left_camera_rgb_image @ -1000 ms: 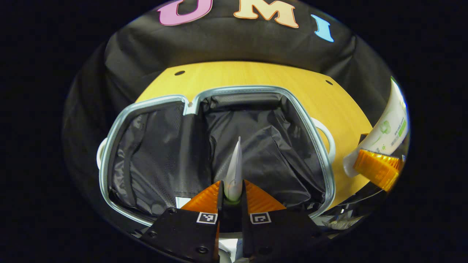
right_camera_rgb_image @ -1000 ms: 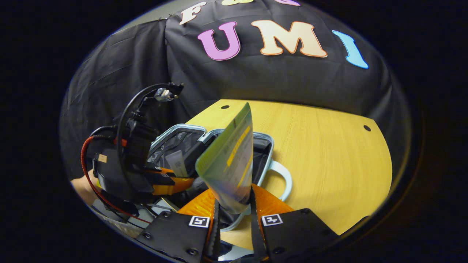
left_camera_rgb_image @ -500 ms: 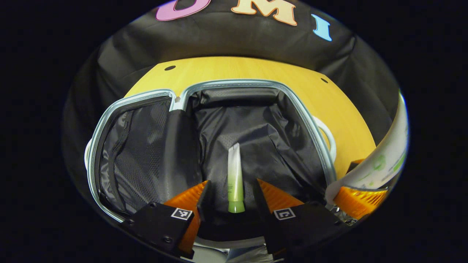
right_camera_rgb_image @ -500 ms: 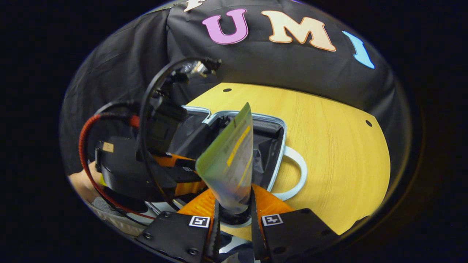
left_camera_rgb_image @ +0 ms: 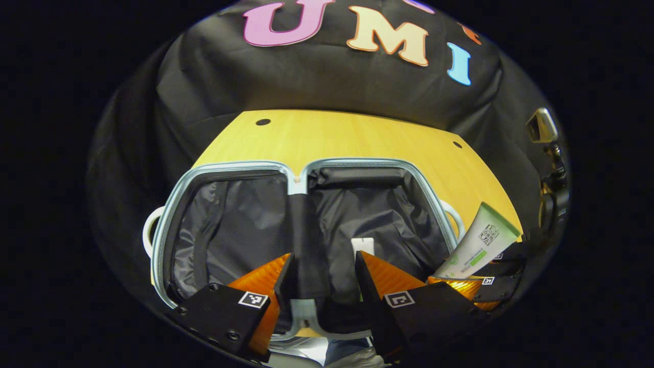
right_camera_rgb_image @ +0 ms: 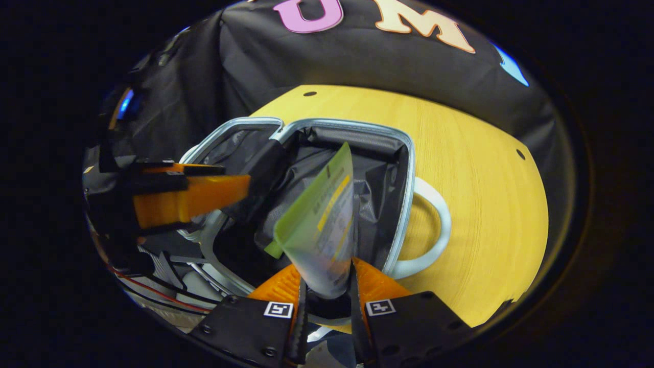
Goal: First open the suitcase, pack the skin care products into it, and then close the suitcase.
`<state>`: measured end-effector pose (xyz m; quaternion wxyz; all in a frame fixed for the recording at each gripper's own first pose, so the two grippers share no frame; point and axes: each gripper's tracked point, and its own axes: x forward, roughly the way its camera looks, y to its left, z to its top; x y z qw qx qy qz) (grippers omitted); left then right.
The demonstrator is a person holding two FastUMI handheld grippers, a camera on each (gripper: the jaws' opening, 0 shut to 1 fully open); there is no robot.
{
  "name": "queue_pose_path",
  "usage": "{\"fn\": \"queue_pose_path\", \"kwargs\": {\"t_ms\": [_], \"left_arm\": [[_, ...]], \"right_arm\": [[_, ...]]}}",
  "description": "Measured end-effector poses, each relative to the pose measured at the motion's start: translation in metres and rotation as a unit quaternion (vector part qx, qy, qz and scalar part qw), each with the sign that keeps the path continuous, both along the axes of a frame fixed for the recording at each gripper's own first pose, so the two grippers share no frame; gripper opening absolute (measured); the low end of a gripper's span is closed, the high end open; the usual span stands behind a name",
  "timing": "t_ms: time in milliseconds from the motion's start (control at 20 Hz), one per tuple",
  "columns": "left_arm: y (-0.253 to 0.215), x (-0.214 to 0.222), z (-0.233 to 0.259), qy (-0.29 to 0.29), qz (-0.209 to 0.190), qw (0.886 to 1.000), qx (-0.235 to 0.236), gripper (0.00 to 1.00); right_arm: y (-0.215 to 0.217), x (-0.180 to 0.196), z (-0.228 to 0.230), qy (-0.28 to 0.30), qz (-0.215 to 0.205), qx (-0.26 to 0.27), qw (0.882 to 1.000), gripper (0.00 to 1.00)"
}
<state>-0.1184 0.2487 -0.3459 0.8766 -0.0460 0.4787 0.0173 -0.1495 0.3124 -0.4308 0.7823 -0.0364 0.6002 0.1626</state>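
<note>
Packing step: the left tool (left_camera_rgb_image: 322, 271) hangs empty, fingers apart, over the open suitcase (left_camera_rgb_image: 429, 191), while the right tool (right_camera_rgb_image: 325, 286), clamped on a tube (right_camera_rgb_image: 322, 230), must lower toward 12 o'clock and release it inside.

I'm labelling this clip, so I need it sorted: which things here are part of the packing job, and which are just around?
Job: open suitcase; small tube lying inside it; larger tube gripped by the right tongs; open left tongs.
Just around: wooden table; black cloth wall.
</note>
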Motion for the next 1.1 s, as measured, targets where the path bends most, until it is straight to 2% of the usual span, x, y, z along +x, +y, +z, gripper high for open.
{"fn": "queue_pose_path", "kwargs": {"t_ms": [100, 150, 350, 450, 500, 550, 600, 650, 750, 900, 1100], "left_arm": [[0.023, -0.006, 0.003, 0.001, 0.019, 1.0, 0.008, 0.69], [0.037, -0.009, 0.006, 0.0, 0.03, 0.999, 0.014, 0.7], [0.094, -0.02, 0.011, -0.002, 0.083, 0.996, 0.026, 0.68], [0.126, -0.022, 0.015, -0.008, 0.113, 0.993, 0.033, 0.67], [0.145, -0.022, 0.018, -0.012, 0.128, 0.991, 0.042, 0.68], [0.162, -0.024, 0.022, -0.017, 0.14, 0.989, 0.052, 0.7], [0.179, -0.023, 0.027, -0.026, 0.153, 0.986, 0.063, 0.8], [0.197, -0.022, 0.029, -0.032, 0.164, 0.983, 0.075, 0.9], [0.226, -0.024, 0.03, -0.034, 0.181, 0.978, 0.095, 0.94], [0.267, -0.03, 0.022, -0.018, 0.201, 0.973, 0.116, 0.94], [0.304, -0.036, -0.009, 0.013, 0.226, 0.967, 0.114, 0.93]], "right_arm": [[0.001, -0.005, -0.008, 0.027, -0.009, -0.006, 1.0, 0.34], [-0.001, -0.005, -0.01, 0.035, -0.015, -0.01, 0.999, 0.38], [0.002, 0.014, -0.003, 0.008, -0.041, -0.004, 0.999, 0.43], [0.011, 0.027, 0.007, -0.016, -0.05, 0.015, 0.999, 0.65], [0.013, 0.037, 0.015, -0.035, -0.055, 0.024, 0.998, 0.71], [0.016, 0.046, 0.022, -0.055, -0.06, 0.035, 0.996, 0.86], [0.021, 0.054, 0.032, -0.075, -0.065, 0.045, 0.994, 1.0], [0.022, 0.062, 0.041, -0.093, -0.069, 0.051, 0.992, 0.99], [0.023, 0.074, 0.056, -0.122, -0.077, 0.064, 0.987, 0.98], [0.014, 0.087, 0.072, -0.148, -0.093, 0.066, 0.982, 0.98], [-0.011, 0.092, 0.079, -0.165, -0.113, 0.046, 0.979, 0.98]]}}
